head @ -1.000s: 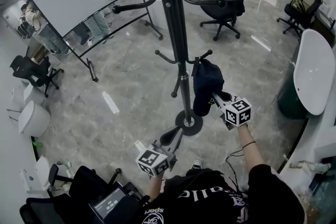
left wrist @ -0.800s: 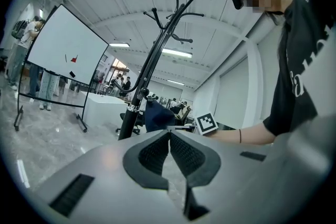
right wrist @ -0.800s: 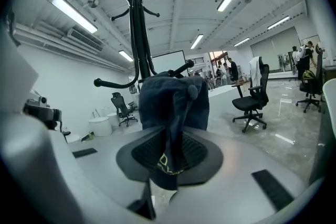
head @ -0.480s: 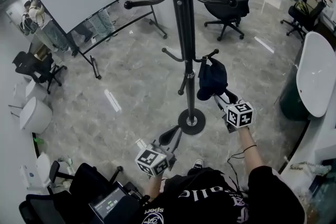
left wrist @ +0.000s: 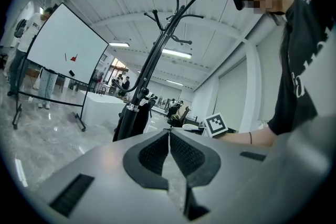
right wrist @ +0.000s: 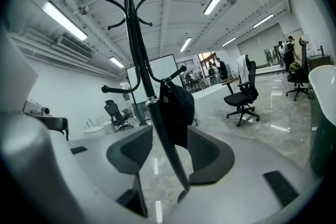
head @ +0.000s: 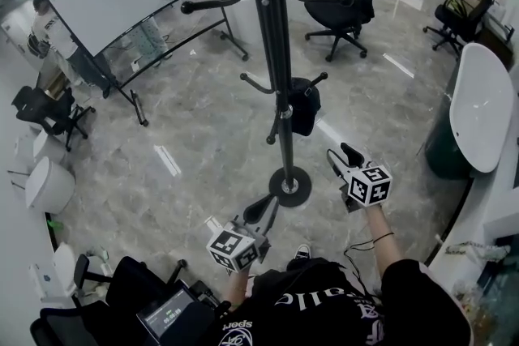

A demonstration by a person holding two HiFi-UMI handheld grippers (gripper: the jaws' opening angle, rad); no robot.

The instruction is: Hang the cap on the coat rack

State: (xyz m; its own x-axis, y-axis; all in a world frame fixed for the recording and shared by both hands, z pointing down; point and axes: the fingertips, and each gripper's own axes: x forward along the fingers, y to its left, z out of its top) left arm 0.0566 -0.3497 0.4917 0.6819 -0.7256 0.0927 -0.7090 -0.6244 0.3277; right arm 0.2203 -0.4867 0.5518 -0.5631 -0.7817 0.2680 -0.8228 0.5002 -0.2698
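A: Right gripper (head: 340,152)?
B: Jaws spread, empty. Left gripper (head: 270,205): jaws together, empty.
A: Cap (head: 304,105)?
B: Dark; hangs on a low hook of the coat rack (head: 280,53), apart from both grippers. Rack stands on grey marbled floor (head: 195,166).

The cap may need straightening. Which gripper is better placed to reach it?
Right. The right gripper is open, faces the cap and is nearer; the left gripper is shut, across the coat rack from it.
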